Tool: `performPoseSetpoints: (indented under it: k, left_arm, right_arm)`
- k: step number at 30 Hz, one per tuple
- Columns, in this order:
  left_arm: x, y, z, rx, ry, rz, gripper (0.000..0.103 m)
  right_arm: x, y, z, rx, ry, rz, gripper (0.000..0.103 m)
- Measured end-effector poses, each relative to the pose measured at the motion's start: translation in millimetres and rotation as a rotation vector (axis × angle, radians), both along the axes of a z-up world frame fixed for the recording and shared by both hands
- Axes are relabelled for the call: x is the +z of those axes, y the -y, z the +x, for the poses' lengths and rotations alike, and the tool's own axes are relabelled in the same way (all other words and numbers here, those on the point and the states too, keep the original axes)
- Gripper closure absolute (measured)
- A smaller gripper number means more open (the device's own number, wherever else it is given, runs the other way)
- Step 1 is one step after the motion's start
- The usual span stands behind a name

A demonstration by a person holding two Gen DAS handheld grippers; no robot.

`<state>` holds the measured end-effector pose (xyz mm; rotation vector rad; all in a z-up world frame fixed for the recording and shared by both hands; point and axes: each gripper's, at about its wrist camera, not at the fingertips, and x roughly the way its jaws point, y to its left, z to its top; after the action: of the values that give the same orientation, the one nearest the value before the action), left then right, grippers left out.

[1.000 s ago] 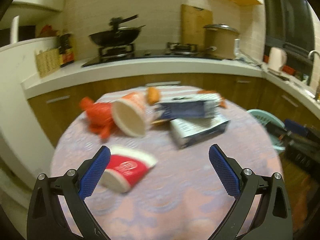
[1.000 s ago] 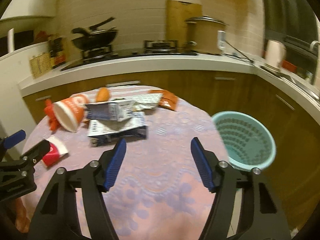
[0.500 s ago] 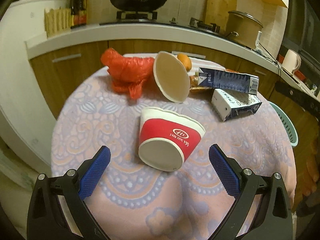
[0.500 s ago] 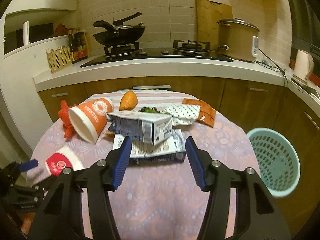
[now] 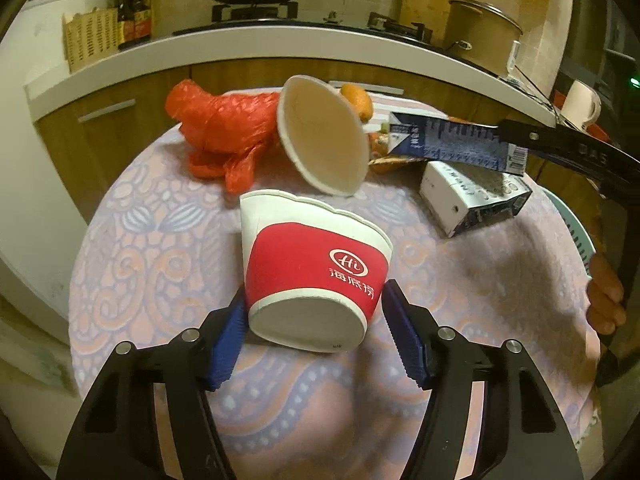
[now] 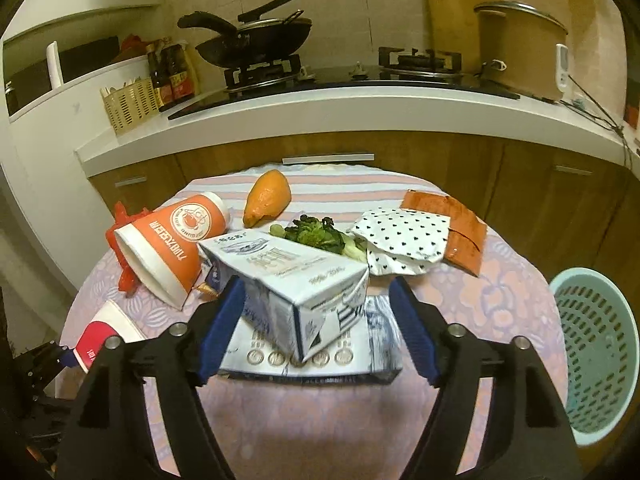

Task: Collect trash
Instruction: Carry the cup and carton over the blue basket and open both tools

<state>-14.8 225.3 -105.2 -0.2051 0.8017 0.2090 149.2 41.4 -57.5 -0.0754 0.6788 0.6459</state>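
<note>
A red-and-white paper cup (image 5: 316, 264) lies on its side on the round table (image 5: 160, 280), base toward me. My left gripper (image 5: 315, 300) is closing around its base, with both blue pads against the sides. In the right wrist view an upper milk carton (image 6: 296, 284) lies tilted on a flat carton (image 6: 320, 356). My right gripper (image 6: 316, 286) straddles the upper carton, its jaws opening, and the pads stand clear of it. The red cup (image 6: 100, 336) also shows at lower left.
An orange paper cup (image 6: 168, 240), a red plastic bag (image 5: 224, 128), an orange peel (image 6: 266, 200), greens (image 6: 316, 234), a dotted wrapper (image 6: 400, 240) and an orange packet (image 6: 452, 220) litter the table's far half. A teal bin (image 6: 596, 344) stands at the right. Counter and cabinets lie behind.
The left gripper came forward and down onto the red cup and narrowed from wide open to its sides. The right gripper advanced to the cartons and its jaws widened.
</note>
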Motion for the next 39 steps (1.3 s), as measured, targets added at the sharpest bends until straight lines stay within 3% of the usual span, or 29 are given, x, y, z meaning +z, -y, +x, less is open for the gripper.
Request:
performPoseSetpoints:
  k: [10, 17, 27, 39]
  left_arm:
    - [3, -3, 3, 0.013, 0.02, -0.024, 0.04]
    - [10, -8, -1, 0.026, 0.05, -0.035, 0.04]
    - [40, -3, -4, 0.036, 0.125, -0.04, 0.04]
    - [96, 78, 49, -0.134, 0.217, 0.016, 0.04]
  right_arm:
    - [-15, -19, 33, 0.138, -0.142, 0.043, 0.026]
    - [-13, -33, -2, 0.173, -0.054, -0.041, 0.046]
    - [8, -4, -36, 0.098, 0.07, -0.02, 0.047]
    - [61, 105, -39, -0.098, 0.19, 0.048, 0.047]
